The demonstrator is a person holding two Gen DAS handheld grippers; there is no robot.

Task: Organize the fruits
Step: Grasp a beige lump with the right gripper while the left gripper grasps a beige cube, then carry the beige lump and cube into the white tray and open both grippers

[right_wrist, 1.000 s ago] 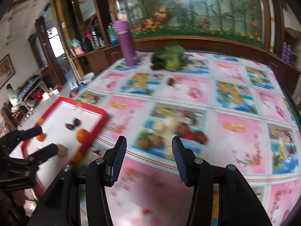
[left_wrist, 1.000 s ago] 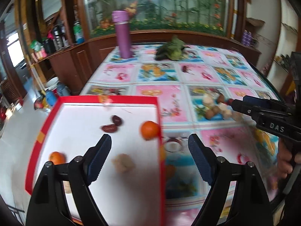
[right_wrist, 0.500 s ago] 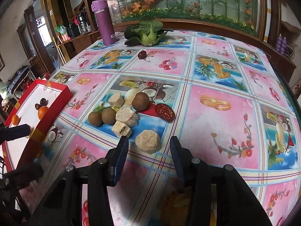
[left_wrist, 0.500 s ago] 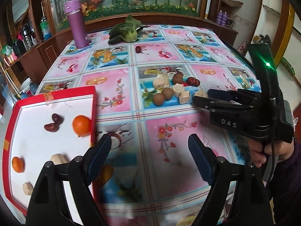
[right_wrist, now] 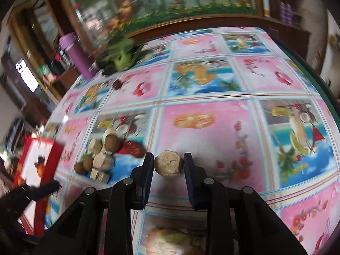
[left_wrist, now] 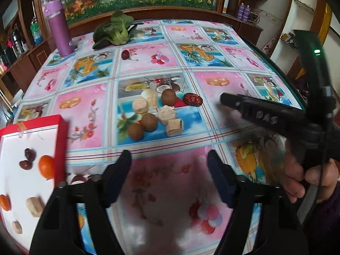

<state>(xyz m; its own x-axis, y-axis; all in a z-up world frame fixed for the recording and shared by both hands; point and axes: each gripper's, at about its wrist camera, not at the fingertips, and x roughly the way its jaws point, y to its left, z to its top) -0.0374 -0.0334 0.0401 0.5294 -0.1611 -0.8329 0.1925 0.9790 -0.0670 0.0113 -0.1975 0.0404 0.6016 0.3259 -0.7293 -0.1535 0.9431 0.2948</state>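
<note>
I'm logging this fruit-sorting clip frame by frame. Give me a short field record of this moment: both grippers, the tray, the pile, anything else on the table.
right gripper: fingers closed on a beige lump
left gripper: open, empty, above the tablecloth
red tray: two oranges, two dark fruits, tan pieces inside
pile on cloth: brown round fruits, beige chunks, one red date
far end: purple bottle, leafy greens, one loose dark fruit

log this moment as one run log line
step: grasp | right gripper: closed around beige lump on tablecloth | left gripper: open, empty | red tray: holds oranges
</note>
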